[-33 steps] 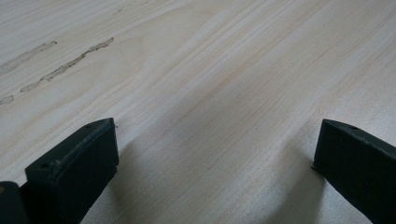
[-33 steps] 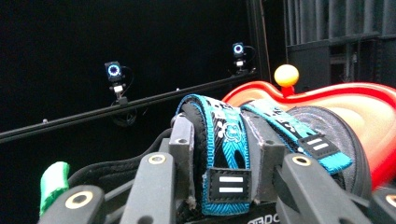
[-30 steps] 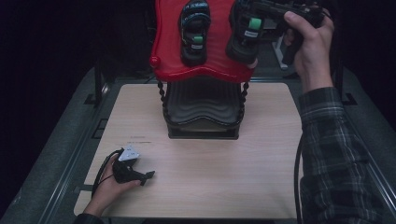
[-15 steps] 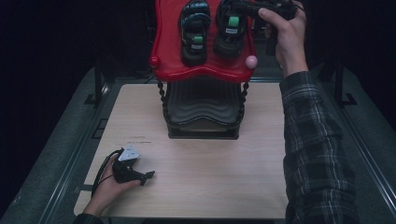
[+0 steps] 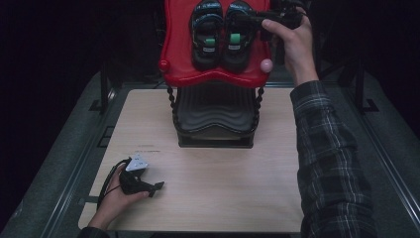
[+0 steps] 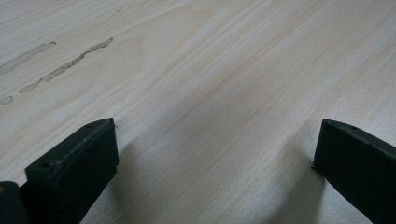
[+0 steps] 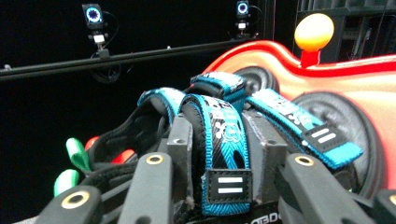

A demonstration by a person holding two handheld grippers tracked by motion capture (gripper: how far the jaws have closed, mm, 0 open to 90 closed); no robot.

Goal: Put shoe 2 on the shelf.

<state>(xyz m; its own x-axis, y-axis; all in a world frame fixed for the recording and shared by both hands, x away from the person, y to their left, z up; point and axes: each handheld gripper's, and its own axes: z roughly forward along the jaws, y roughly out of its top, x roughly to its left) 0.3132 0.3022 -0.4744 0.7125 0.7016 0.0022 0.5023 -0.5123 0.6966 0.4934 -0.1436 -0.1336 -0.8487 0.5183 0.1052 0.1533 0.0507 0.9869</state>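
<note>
Though its turquoise strap [image 7: 219, 140] is soft, the light black sandal [image 5: 238, 34] holds firm where right tongs [image 7: 219, 154] pinch it; left tongs [image 6: 210, 154] rest released.

Two black strappy sandals with teal bands [image 5: 207, 32] [image 5: 236, 34] side by side on one glossy red wavy-edged rack top [image 5: 178, 64], two round knobs at that top's front corners — one red [image 5: 164, 65], one pink [image 5: 266, 65], one pale wooden tabletop [image 5: 218, 198] below the red top, two black handheld grippers [image 5: 157, 186] [image 5: 237, 16].

The right gripper [image 5: 257, 21] has carried the right sandal [image 5: 237, 34] onto the red rack [image 5: 173, 59].
</note>
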